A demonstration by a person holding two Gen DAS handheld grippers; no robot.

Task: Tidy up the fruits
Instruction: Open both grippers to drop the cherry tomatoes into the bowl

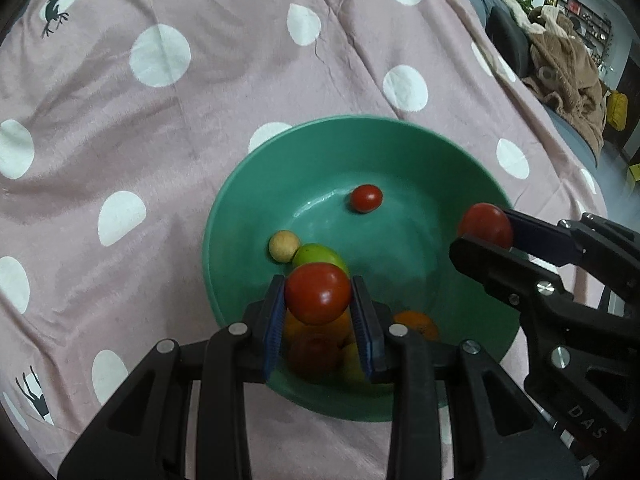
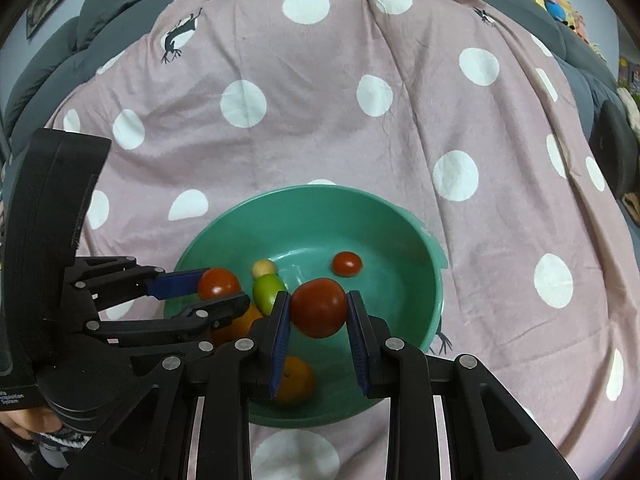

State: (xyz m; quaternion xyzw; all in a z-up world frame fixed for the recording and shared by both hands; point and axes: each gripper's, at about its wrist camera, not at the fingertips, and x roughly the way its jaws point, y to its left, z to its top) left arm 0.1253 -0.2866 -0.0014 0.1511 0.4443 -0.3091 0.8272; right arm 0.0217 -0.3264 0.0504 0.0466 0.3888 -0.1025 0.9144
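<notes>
Readable text: "DAS" (image 1: pixel 587 420) in pale letters on the right gripper's black body, seen from the left wrist. On the left gripper's housing, right wrist view, a small white label (image 2: pixel 14 397) cut off at the frame edge; the ends read "...cquisition System", the rest is out of frame.

Landmark: green bowl (image 1: pixel 256 184) on a pink cloth (image 1: pixel 200 120) with white dots and small dark animal prints.

Left gripper (image 1: pixel 318 300): closed on a red tomato (image 1: pixel 318 293), blue pads pressing both its sides. The tomato hangs above the bowl's near-left interior.

Right gripper (image 2: pixel 319 312): closed on a second red tomato, the right tomato (image 2: pixel 319 307), clamped between blue pads. It hangs above the bowl's near-middle interior. From the left wrist the same fruit sits over the bowl's right rim.

Inside the bowl:
- small red tomato (image 1: pixel 366 198) on the floor, far side, apart from the rest
- beige ball (image 1: pixel 283 245) at the left wall, touching a green fruit (image 1: pixel 320 256)
- green fruit sits just beyond the left gripper's tomato
- orange (image 1: pixel 416 324) near side, right of the left gripper's fingers
- more orange and red fruit blurred below the left pads; cannot tell how many

Grey couch cushions (image 2: pixel 120 0) behind the cloth. Bit of a hand (image 2: pixel 24 424) at the left gripper's base.
</notes>
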